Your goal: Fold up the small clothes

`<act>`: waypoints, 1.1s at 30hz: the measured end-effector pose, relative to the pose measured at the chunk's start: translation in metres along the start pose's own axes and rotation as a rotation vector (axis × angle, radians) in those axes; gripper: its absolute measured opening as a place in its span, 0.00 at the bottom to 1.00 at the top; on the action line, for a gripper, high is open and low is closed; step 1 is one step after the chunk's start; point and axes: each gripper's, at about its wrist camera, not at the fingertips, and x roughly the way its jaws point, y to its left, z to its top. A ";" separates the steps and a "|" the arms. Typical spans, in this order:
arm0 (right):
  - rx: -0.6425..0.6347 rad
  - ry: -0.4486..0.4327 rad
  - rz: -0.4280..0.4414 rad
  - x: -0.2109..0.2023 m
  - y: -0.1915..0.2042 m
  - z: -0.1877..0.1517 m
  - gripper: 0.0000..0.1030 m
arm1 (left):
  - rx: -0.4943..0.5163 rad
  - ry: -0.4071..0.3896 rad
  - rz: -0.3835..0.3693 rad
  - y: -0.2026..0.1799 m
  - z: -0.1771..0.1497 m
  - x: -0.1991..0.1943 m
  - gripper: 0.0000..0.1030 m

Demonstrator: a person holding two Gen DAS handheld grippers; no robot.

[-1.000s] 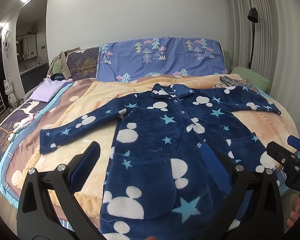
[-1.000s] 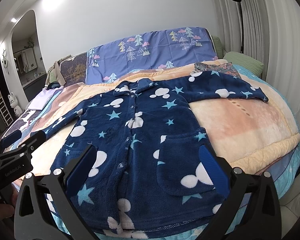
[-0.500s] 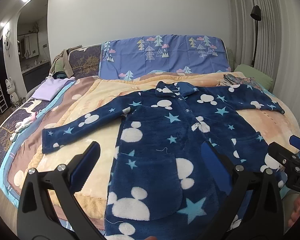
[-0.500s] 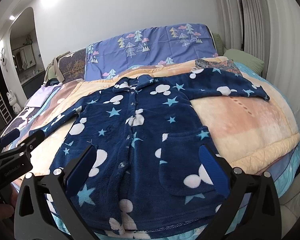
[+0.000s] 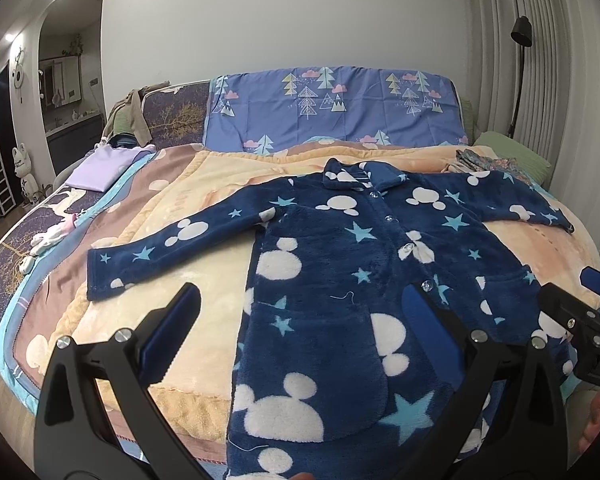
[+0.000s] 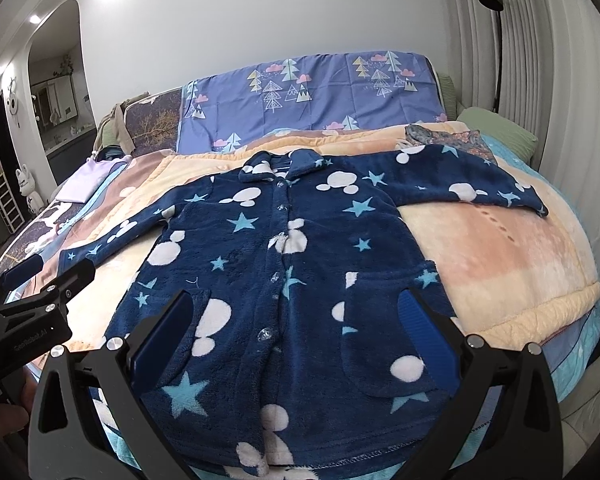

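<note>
A small navy fleece button-up top [image 5: 340,272] with white mouse heads and blue stars lies flat and face up on the bed, both sleeves spread out. It also shows in the right wrist view [image 6: 292,280]. My left gripper [image 5: 300,312] is open and empty, held above the top's lower left part. My right gripper [image 6: 296,316] is open and empty, held above the lower hem. Each gripper shows at the edge of the other's view.
The top lies on a peach blanket [image 5: 204,216] over the bed. A folded lilac garment [image 5: 100,164] and a patterned cloth [image 5: 480,160] lie near the head end. A blue tree-print cover [image 5: 332,108] drapes the headboard. A black floor lamp [image 5: 520,40] stands at right.
Both grippers have pulled back and risen slightly, so the top sits a little lower and farther in both views. The top has not moved.
</note>
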 end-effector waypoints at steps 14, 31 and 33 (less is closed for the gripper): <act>-0.003 -0.002 0.001 0.004 0.013 0.005 0.99 | -0.034 -0.009 -0.013 0.020 0.007 0.004 0.98; 0.029 0.021 0.068 0.039 0.020 0.023 0.99 | -0.338 0.038 0.207 0.180 0.007 0.058 0.98; 0.030 0.027 0.070 0.045 0.019 0.023 0.99 | -0.427 0.057 0.220 0.209 -0.001 0.069 0.98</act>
